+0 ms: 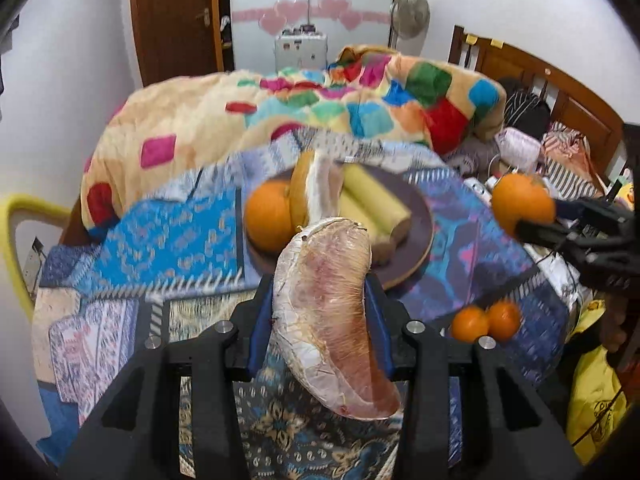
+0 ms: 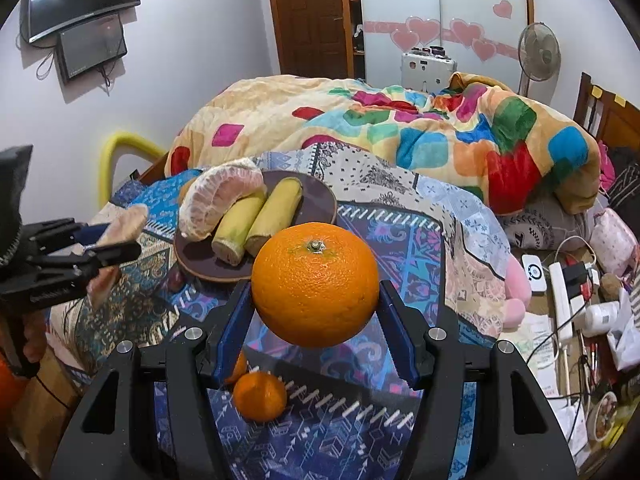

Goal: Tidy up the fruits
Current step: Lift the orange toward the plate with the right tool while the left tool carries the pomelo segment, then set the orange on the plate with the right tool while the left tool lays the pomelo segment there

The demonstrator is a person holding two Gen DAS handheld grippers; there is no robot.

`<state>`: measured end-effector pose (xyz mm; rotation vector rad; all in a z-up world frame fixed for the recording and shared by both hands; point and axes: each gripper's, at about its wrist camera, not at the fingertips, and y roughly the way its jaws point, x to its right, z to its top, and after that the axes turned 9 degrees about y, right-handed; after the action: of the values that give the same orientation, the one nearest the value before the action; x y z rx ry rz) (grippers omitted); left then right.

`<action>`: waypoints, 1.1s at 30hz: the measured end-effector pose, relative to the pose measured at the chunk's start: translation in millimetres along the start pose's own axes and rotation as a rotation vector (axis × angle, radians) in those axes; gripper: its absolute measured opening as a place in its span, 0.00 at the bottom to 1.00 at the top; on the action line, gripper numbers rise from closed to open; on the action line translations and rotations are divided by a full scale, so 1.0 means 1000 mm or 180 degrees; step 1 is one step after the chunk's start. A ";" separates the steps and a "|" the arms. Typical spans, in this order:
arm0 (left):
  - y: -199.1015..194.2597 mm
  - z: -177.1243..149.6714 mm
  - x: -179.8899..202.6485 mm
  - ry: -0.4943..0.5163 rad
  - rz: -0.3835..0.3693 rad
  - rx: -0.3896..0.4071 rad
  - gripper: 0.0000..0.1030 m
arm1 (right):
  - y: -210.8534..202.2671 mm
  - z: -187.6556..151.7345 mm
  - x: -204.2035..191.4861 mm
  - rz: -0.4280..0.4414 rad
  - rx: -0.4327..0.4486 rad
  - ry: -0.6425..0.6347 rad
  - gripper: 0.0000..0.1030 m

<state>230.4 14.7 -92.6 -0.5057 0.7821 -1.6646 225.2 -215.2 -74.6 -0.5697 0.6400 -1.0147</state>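
Pomelo segment (image 1: pixel 328 312) clamped between the blue pads of the left tongs (image 1: pixel 320 304), held above the patterned bedspread (image 1: pixel 180 236), on the near side of the dark plate (image 1: pixel 420 216). Right tongs (image 2: pixel 316 300) grip a large orange (image 2: pixel 316 284), also clear of the bedspread. Plate carries two bananas (image 2: pixel 260 216), another pomelo segment (image 2: pixel 212 200) and an orange (image 1: pixel 268 216). Two small oranges (image 1: pixel 486 322) lie on the bedspread near the plate.

light: bright, even indoor | shadows: soft | blur: slight | edges: fisheye-warped, dark corners
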 end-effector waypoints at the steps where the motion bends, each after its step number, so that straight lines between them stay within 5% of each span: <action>1: -0.001 0.005 0.001 0.0008 0.0007 0.0033 0.42 | 0.001 0.002 0.000 0.0005 0.0009 0.0000 0.57; 15: 0.031 0.051 0.004 0.0048 -0.0048 0.0220 0.42 | 0.027 0.033 -0.005 0.0043 0.0159 -0.0062 0.57; 33: 0.088 0.077 0.004 0.0187 0.0087 0.0111 0.42 | 0.112 0.054 -0.010 -0.0014 -0.0161 -0.0122 0.57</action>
<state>342.8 -16.4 -104.0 -0.4216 0.7980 -1.6713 325.6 -152.4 -113.9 -0.6338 0.6322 -0.9918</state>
